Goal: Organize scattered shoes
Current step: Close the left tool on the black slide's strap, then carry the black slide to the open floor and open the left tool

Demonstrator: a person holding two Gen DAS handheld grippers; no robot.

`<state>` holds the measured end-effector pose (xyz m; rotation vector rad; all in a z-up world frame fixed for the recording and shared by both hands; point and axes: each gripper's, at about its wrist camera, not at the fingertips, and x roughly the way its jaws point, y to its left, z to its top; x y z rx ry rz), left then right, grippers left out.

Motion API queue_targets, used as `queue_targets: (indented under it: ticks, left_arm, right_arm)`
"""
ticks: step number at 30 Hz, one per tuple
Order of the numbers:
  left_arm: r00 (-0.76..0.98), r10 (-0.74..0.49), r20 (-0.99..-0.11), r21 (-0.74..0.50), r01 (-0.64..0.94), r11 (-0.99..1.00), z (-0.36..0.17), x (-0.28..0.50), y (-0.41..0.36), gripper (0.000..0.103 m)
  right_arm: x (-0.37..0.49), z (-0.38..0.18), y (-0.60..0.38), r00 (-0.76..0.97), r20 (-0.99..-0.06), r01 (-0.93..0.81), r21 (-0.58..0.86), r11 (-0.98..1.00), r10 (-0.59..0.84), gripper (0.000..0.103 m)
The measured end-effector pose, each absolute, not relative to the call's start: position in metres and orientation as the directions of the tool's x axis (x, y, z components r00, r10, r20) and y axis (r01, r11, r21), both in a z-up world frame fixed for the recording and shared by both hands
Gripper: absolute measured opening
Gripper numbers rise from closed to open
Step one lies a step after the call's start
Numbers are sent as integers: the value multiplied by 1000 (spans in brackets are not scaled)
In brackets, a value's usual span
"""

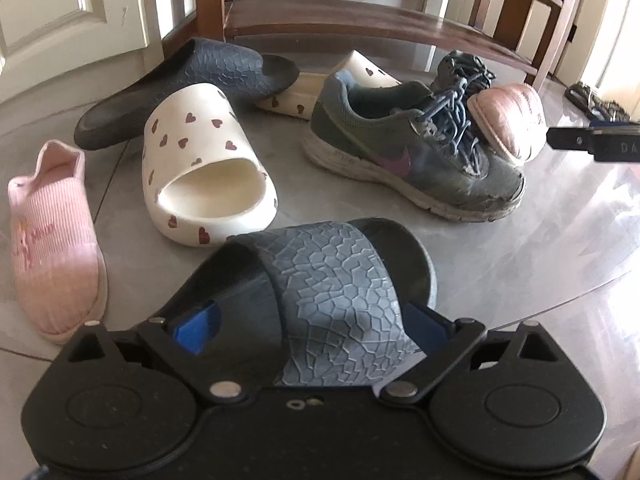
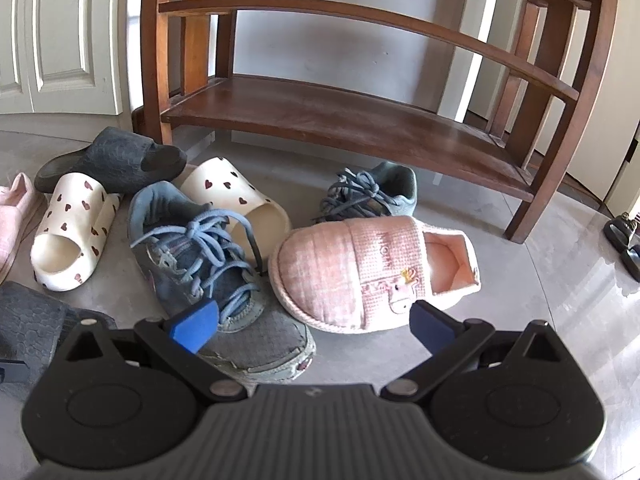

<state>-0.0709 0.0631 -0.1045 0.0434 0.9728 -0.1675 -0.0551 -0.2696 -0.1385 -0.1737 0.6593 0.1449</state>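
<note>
A: Blue slide [image 1: 332, 292] lying on the floor [image 1: 520, 260], its strap sitting between the left gripper [image 1: 316, 324] jaws, wide apart.

B: Right gripper [image 2: 314, 320] hovering over sneaker [image 2: 224, 280] and pink slipper [image 2: 360, 276], jaws spread, gripping nothing.

The left tool [image 1: 314, 330] sits low and points forward, its blue pads [image 1: 196, 330] spread wide to either side of a slide's [image 1: 336, 292] strap, not pressed to it. The right tool [image 2: 314, 326] also points forward and slightly down, jaws wide apart with nothing between them. Its finger [image 1: 592, 140] shows at the left view's right edge.
</note>
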Motion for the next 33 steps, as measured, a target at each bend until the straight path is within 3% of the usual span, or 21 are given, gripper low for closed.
queue_targets:
  ticks: [1, 2, 3, 10, 15, 17, 24, 33]
  left_arm:
    - [551, -120, -826, -34, 164, 986, -106, -70, 62, 86]
    - [548, -142, -825, -55, 172, 984, -106, -70, 62, 71]
    - [540, -190, -820, -104, 186, 977, -103, -70, 64, 50]
    - [539, -215, -814, -145, 169, 975, -101, -66, 65, 46]
    - [547, -309, -778, -260, 167, 951, -95, -67, 76, 20]
    - [550, -348, -759, -291, 191, 937, -91, -69, 76, 15]
    - [519, -449, -728, -299, 349, 888, -77, -82, 57, 9]
    - [271, -619, -737, -336, 648, 684, -60, -93, -5, 10]
  right_arm:
    - [-55, -139, -270, 780, -621, -189, -113, 976, 79, 103]
    - [-55, -140, -270, 779, -622, -190, -111, 975, 81, 103]
    - [-55, -141, -269, 778, -624, -192, -111, 975, 82, 103]
    - [-56, -142, -269, 776, -625, -200, -111, 973, 89, 103]
    - [-58, -140, -272, 776, -622, -203, -97, 975, 100, 103]
    - [-58, -140, -273, 777, -621, -204, -92, 975, 104, 103]
    - [-61, -138, -275, 780, -617, -211, -94, 973, 110, 103]
    - [-77, -136, -311, 789, -614, -97, -144, 985, -12, 103]
